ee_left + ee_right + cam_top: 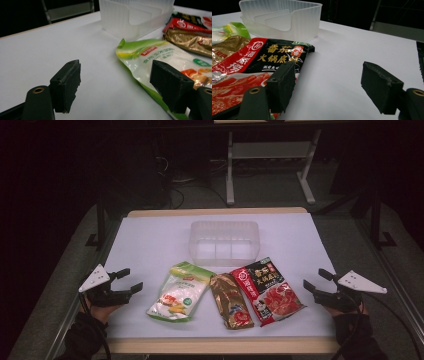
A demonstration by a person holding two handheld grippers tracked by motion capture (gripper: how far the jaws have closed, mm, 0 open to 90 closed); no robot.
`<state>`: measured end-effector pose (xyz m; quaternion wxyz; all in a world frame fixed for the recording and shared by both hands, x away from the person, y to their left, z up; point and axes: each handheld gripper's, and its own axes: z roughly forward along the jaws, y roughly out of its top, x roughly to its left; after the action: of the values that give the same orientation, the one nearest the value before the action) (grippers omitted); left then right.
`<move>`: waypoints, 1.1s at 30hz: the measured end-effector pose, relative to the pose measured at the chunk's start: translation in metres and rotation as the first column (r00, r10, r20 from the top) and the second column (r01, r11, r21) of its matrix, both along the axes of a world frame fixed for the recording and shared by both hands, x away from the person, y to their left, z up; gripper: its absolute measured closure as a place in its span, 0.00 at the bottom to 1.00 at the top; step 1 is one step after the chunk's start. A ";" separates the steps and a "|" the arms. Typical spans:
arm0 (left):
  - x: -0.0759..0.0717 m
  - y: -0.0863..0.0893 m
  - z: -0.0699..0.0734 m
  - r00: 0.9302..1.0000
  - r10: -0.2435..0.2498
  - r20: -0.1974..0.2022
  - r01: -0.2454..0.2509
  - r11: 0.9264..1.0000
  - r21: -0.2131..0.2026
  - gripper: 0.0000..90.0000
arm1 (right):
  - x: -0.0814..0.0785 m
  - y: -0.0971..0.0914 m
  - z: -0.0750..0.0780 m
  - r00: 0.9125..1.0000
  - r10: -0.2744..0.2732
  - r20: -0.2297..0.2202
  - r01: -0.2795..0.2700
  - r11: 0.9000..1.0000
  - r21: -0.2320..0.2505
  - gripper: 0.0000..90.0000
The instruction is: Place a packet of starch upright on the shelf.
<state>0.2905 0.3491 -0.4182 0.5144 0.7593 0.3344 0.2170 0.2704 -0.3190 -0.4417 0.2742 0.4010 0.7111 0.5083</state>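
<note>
With both grippers, left [131, 279] and right [315, 279], wide and empty beside three packets, we judge packing the far bin [224, 242] unstarted; next, grasp the green packet [180, 291].

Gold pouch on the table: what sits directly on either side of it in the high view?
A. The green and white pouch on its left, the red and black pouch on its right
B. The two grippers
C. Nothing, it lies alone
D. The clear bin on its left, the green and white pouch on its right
A: in the high view the gold pouch lies between the green and white pouch and the red and black pouch, with the clear bin behind them.
</note>
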 end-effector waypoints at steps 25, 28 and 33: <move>0.030 -0.032 0.004 0.947 -0.135 -0.293 0.140 0.990 -0.004 0.37 | -0.003 0.021 0.020 0.999 0.049 0.012 -0.049 0.997 -0.052 0.32; 0.045 -0.040 0.000 0.919 -0.176 -0.354 0.182 0.983 -0.017 0.34 | -0.001 0.021 0.014 0.999 0.047 -0.017 -0.048 0.997 -0.057 0.32; 0.060 -0.054 -0.006 0.886 -0.234 -0.401 0.234 0.971 -0.051 0.34 | -0.002 0.022 0.011 0.998 0.056 -0.030 -0.057 0.996 -0.064 0.32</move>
<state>0.3509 0.2955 -0.4240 0.4570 0.8221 0.3395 -0.0083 0.2680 -0.2967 -0.4305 0.2626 0.3786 0.7421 0.4867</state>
